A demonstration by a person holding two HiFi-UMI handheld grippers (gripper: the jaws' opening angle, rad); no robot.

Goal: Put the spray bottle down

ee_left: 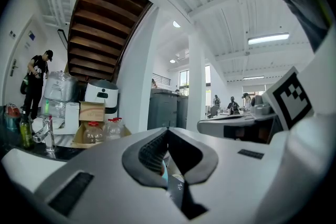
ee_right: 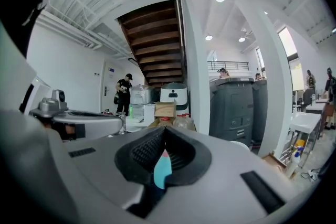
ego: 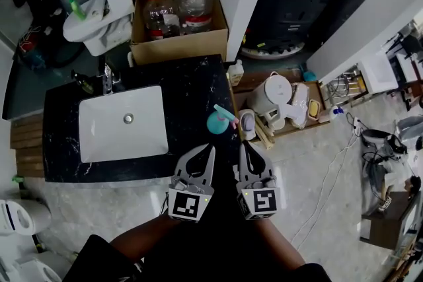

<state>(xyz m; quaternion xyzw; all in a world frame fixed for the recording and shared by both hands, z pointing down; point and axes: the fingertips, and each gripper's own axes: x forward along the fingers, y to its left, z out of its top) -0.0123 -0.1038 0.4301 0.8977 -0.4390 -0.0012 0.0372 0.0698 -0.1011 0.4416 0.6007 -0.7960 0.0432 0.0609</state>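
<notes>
Head view has the spray bottle (ego: 220,121) standing just ahead of the left tongs (ego: 212,149) and right tongs (ego: 242,144), both pinched together and empty, so best to draw them straight back without brushing it.

Looking along the right gripper (ee_right: 164,130), the spray bottle (ee_right: 161,171) is only a teal sliver in the gap behind the meeting jaws, with its shape and trigger hidden. In the head view the person's forearms (ego: 142,242) run off the bottom edge. The labels on the jugs (ego: 195,0) in the cardboard box (ego: 178,44) are too small to read.
</notes>
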